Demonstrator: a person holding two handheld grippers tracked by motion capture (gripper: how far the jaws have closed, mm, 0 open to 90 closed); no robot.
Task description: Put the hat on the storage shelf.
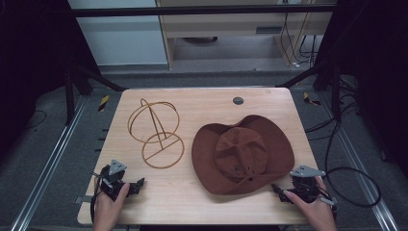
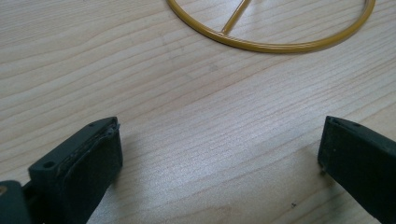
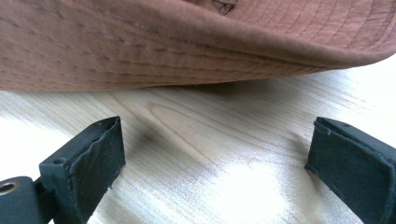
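on the table (image 1: pixel 202 202): one brown hat (image 1: pixel 243 153), one wire stand (image 1: pixel 156 132), two grippers.

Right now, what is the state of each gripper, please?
Left gripper: open, holding nothing, over bare wooden table.
Right gripper: open, holding nothing, facing brown fabric hat.

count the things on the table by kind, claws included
hat: 1
wire stand: 1
claws: 2, left claw and right claw, both open and holding nothing
total: 4
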